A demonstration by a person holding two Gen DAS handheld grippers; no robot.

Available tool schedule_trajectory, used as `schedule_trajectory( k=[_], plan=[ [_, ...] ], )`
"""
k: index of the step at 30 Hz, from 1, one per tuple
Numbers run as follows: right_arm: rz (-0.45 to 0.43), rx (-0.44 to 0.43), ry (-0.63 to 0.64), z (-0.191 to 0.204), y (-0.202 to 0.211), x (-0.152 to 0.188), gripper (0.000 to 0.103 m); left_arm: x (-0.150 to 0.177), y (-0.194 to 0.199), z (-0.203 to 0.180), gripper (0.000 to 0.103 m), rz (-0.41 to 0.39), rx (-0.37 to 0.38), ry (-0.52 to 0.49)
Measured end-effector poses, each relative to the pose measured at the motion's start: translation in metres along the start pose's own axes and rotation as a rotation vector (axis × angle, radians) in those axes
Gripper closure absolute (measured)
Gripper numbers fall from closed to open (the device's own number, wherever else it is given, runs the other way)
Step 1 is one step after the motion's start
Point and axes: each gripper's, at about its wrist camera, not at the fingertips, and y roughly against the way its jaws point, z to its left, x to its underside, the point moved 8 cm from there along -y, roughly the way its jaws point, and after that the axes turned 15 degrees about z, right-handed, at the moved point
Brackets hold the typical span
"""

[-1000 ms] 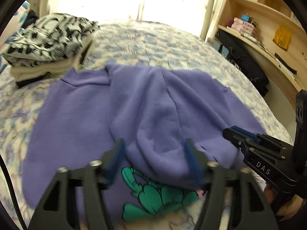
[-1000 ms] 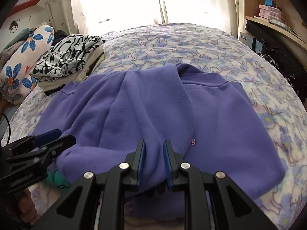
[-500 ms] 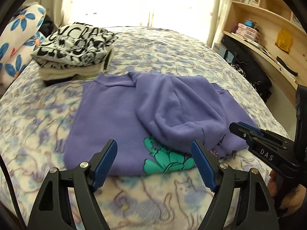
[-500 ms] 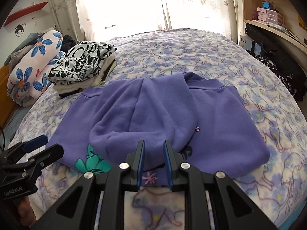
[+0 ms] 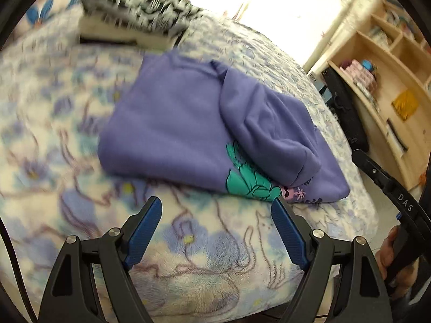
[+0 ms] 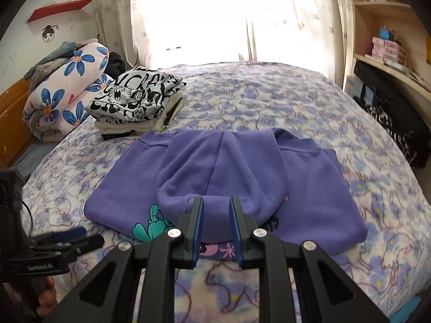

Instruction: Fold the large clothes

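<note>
A purple hooded sweater (image 6: 309, 188) lies folded on the bed, its hood (image 6: 215, 167) laid flat over the middle and a green print (image 6: 150, 226) showing at the near edge. My right gripper (image 6: 216, 199) hovers over that near edge, jaws a narrow gap apart with nothing between them. In the left wrist view the sweater (image 5: 175, 123) lies ahead and to the right. My left gripper (image 5: 215, 202) is over the bare blanket just short of it, jaws opening wide and empty. Each gripper also shows in the other view: left gripper (image 6: 72, 238), right gripper (image 5: 382, 177).
A stack of folded clothes with a black-and-white print (image 6: 137, 99) sits at the bed's far left, beside a rolled floral quilt (image 6: 67, 86). Wooden shelves (image 6: 390, 40) and black bags (image 6: 390, 118) line the right side. The floral blanket (image 6: 269, 94) covers the bed.
Both grippers have drawn back from the sweater toward the bed's near edge. The left jaws, which straddled the hood, have let it lie and spread wider. The right gripper rose.
</note>
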Motion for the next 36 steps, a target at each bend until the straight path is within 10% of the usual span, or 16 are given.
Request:
schedule_trajectory(
  k=[14, 25, 31, 36],
  plan=[
    [-0.034, 0.022, 0.048, 0.016, -0.048, -0.028, 0.088, -0.036, -0.060, 0.022, 0.021, -0.022, 0.070, 0.075],
    [0.147, -0.023, -0.010, 0.010, -0.139, 0.000, 0.099, -0.080, -0.072, 0.036, 0.022, -0.087, 0.126, 0.215],
    [0.133, -0.042, -0.008, 0.008, -0.138, 0.004, 0.099, -0.093, -0.051, 0.026, 0.078, -0.202, -0.029, 0.179],
    [0.128, -0.087, -0.037, 0.005, -0.138, 0.002, 0.099, -0.101, -0.022, -0.027, 0.084, -0.294, -0.164, -0.013]
  ],
)
